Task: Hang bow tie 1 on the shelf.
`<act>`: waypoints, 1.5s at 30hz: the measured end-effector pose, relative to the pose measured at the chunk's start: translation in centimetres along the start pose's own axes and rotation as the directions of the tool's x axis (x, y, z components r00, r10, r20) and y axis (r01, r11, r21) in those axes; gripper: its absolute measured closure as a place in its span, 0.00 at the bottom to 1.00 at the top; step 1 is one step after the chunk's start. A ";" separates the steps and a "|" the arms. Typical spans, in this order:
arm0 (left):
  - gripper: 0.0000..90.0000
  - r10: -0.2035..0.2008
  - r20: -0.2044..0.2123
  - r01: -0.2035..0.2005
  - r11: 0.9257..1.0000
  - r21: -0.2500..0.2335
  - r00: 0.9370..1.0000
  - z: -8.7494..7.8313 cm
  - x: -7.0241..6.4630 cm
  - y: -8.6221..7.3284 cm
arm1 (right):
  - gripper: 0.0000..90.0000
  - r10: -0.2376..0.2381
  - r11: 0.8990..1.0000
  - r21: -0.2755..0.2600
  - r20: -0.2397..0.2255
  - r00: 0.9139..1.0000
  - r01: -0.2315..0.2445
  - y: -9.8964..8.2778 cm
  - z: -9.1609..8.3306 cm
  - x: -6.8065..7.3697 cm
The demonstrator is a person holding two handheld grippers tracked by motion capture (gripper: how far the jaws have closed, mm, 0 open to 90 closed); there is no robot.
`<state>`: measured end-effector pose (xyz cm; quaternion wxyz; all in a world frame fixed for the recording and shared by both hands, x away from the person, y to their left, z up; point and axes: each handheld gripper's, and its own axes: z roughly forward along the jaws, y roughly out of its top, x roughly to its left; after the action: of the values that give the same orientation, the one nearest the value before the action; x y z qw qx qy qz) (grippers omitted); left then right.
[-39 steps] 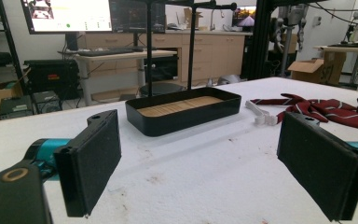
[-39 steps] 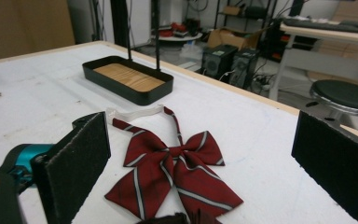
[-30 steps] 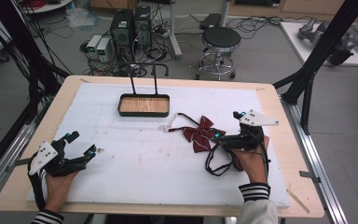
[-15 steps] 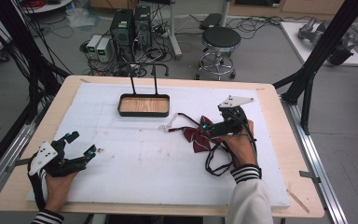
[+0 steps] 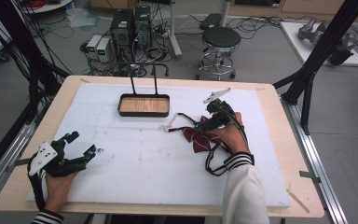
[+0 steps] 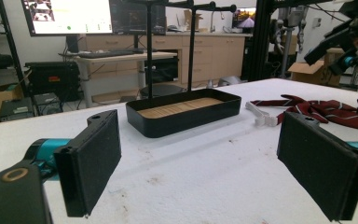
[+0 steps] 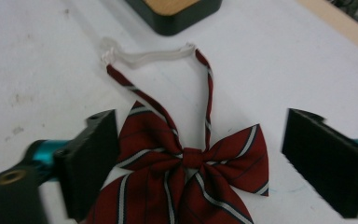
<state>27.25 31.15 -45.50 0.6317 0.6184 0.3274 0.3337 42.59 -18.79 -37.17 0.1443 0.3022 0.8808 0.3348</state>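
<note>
Right gripper [image 5: 204, 125] poised over the bow tie [image 5: 197, 137], which lies flat on the white pad [image 5: 135, 163], right of centre and just in front of the tray [image 5: 144, 105]. In the right gripper view the bow tie [image 7: 186, 177] sits between and below the two black jaws, its knot slightly nearer the left jaw, whose pad overlaps the left wing in the picture. The jaws stand wide, have just been closing a little, and do not press on the cloth; whether the left pad touches it cannot be told.

Long axis of the bow: wing to wing, running across the jaw gap, so a closing stroke would gather the wings toward the knot. The strap [image 7: 207, 88] leaves the knot as two thin bands that run away from the jaws toward the tray [image 7: 177, 14] and meet in a white clasp [image 7: 144, 56]; the tie thus points its loop at the tray.

Left gripper [image 5: 77, 149] rests at the near left of the pad, jaws wide and empty, well apart from the tie. The right hand [image 5: 230, 137] is much the nearer, and the pick-up judged to be next falls to it.
</note>
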 end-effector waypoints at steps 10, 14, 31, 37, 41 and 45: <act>0.15 -0.001 0.001 0.001 1.000 0.000 1.000 0.0 0.0 0.0 | 0.18 0.015 0.995 0.101 -0.029 0.999 -0.012 -0.4 2.0 -0.6; 0.15 -0.001 0.001 0.001 1.000 -0.001 1.000 0.0 0.0 0.0 | 0.22 0.014 0.986 0.164 -0.049 0.999 -0.006 -0.7 2.9 -0.6; 0.15 0.000 0.001 0.000 1.000 0.001 1.000 0.0 0.0 0.0 | 0.33 0.050 0.966 0.258 -0.071 0.996 -0.030 -1.2 4.8 -0.9; 0.15 -0.001 0.001 0.001 1.000 0.000 1.000 0.0 0.0 0.0 | 0.44 0.050 0.962 0.272 -0.067 0.996 -0.030 -1.2 4.9 -0.9; 0.15 -0.001 0.000 0.001 1.000 -0.001 1.000 0.0 0.0 0.0 | 0.54 0.037 0.956 0.293 -0.057 0.998 -0.019 -1.3 4.9 -1.0; 0.15 0.001 0.000 -0.001 1.000 -0.001 1.000 0.0 0.0 0.0 | 0.67 0.012 0.948 0.318 -0.041 0.999 0.001 -1.2 5.0 -0.9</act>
<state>27.25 31.13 -45.52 0.6320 0.6182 0.3268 0.3341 45.09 -17.55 -41.62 0.0741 0.3168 0.9252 0.1954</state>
